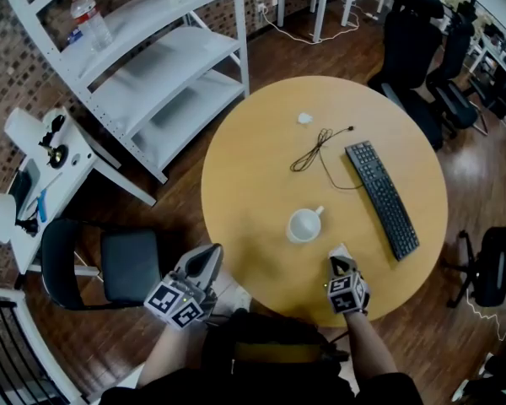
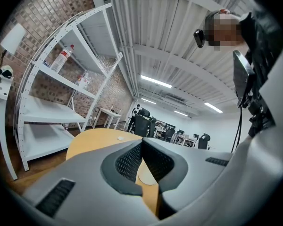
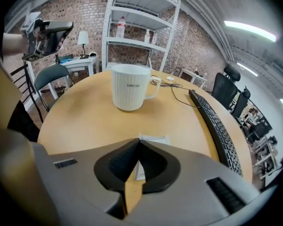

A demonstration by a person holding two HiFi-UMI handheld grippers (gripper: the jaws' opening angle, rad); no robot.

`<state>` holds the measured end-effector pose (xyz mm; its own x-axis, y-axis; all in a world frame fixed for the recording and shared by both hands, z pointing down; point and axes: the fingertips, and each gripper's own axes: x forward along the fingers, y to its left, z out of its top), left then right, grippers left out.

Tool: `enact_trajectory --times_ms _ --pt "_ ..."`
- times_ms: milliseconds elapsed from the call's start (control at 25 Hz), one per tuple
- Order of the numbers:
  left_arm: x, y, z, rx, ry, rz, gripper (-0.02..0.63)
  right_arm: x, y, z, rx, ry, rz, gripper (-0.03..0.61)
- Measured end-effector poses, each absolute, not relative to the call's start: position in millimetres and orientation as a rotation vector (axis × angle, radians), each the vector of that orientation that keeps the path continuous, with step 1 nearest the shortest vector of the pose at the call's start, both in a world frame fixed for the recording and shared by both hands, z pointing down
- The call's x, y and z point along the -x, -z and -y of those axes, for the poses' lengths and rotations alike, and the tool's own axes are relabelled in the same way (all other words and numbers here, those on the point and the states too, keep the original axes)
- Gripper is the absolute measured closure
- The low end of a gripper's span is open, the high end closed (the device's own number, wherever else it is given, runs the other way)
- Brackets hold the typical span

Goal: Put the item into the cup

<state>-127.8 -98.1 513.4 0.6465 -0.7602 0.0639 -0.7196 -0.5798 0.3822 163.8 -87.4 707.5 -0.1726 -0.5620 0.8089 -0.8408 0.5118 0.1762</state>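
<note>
A white ribbed cup (image 1: 304,224) stands upright on the round wooden table (image 1: 253,167), handle toward the back right. In the right gripper view the cup (image 3: 129,93) is straight ahead, a little way off. A small flat white packet (image 1: 341,251) lies near the table's front edge. My right gripper (image 1: 343,264) is over it with its jaws closed, and the packet (image 3: 153,140) shows at the tips and through the gap behind them. My left gripper (image 1: 207,261) hangs off the table's front left edge, shut and empty.
A black keyboard (image 1: 381,197) lies slantwise right of the cup. Behind the cup are a thin black cable (image 1: 316,150) and a small white scrap (image 1: 304,118). A white shelf unit (image 1: 152,66) and a black chair (image 1: 110,264) stand to the left, with office chairs at the right.
</note>
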Motion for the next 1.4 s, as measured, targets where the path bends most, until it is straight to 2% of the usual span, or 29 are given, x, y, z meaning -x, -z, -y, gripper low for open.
enact_trajectory --times_ms 400,840,1400 --pt "108 -492 117 -2.569 0.195 1.107 0.621 -194 -599 115 -1.525 -0.618 2.109 0.584" --pt "104 -466 130 -2.616 0.293 1.165 0.621 -167 -509 165 -1.491 -0.398 2.344 0.584" --pt "168 -473 111 -2.476 0.340 1.407 0.621 -94 -522 187 -1.251 -0.462 2.417 0.584"
